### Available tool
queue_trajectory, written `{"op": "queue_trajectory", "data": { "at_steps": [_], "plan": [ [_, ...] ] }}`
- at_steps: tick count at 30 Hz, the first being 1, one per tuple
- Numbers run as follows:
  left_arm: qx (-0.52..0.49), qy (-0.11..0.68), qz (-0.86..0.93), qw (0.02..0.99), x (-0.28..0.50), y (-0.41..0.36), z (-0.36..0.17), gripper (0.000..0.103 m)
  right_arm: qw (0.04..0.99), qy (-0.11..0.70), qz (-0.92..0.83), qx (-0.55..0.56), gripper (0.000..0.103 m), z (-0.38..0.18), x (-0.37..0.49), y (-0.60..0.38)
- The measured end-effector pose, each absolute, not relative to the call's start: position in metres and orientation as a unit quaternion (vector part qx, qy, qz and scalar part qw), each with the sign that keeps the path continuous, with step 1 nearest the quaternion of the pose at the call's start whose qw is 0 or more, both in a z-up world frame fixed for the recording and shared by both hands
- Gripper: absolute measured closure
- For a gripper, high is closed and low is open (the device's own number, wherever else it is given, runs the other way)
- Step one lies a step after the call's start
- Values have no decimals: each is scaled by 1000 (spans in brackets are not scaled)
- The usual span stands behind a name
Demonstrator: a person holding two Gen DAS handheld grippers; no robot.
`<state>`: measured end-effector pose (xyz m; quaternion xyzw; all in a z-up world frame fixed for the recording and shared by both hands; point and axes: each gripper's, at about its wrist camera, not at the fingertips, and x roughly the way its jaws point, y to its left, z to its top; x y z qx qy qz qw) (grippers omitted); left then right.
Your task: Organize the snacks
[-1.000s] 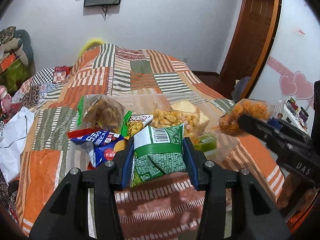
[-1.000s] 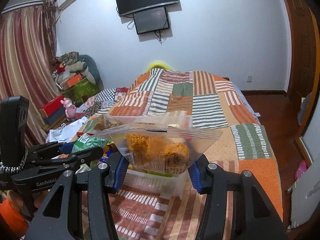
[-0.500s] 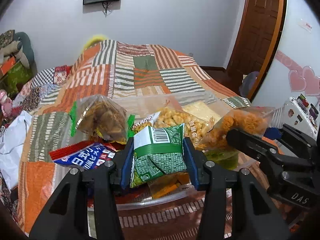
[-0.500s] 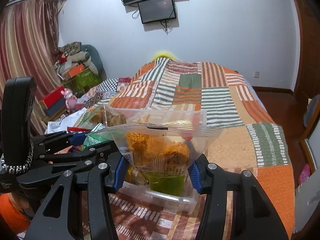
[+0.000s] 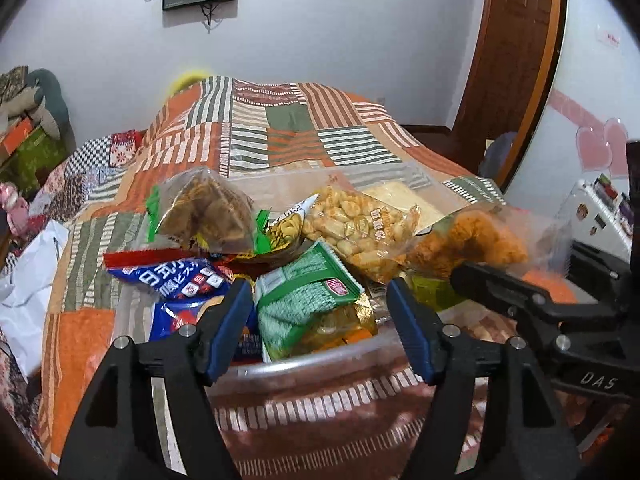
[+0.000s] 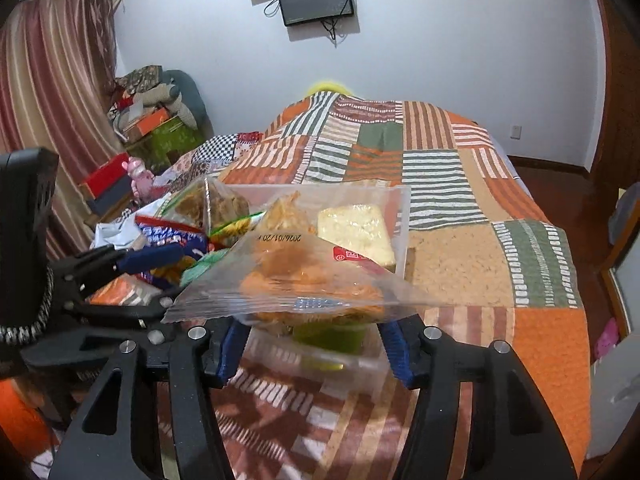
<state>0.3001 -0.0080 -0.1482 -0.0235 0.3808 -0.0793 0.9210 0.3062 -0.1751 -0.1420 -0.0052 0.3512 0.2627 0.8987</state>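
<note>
left wrist: the left gripper (image 5: 320,312) stood spread, fingers off the green packet (image 5: 308,304) lying in the clear bin (image 5: 320,356) on the bed (image 5: 280,128). right wrist: the right gripper (image 6: 316,350) pinched an orange-snack bag (image 6: 304,284) over the bin.

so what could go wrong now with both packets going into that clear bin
The clear plastic bin is already heaped, so the green snack packet lying between the open left claw may slide out over the rim. The clear bag of orange puffs in the right claw sits tilted above the pile and could tip off. Both claws are close together over the bin and might knock each other.
</note>
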Motion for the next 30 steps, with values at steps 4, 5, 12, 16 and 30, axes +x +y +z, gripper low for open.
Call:
{"op": "queue_trajectory", "data": {
  "at_steps": [4, 5, 12, 16, 30],
  "plan": [
    [-31, 378, -78, 922, 290, -4, -142, 34, 903, 346, 256, -8, 20, -138, 298, -177],
    [-32, 377, -78, 923, 287, -3, -141, 34, 906, 341, 251, -10, 18, -138, 294, -178],
    [-41, 357, -74, 930, 258, 1, -120, 34, 910, 326, 258, 3, 17, -121, 275, -193],
    [-45, 329, -69, 941, 239, 4, -97, 34, 921, 290, 260, 6, 17, -96, 257, -201],
    [-35, 182, -41, 982, 126, 19, -1, 13, 948, 170, 268, 19, 5, -29, 189, -205]
  ]
}}
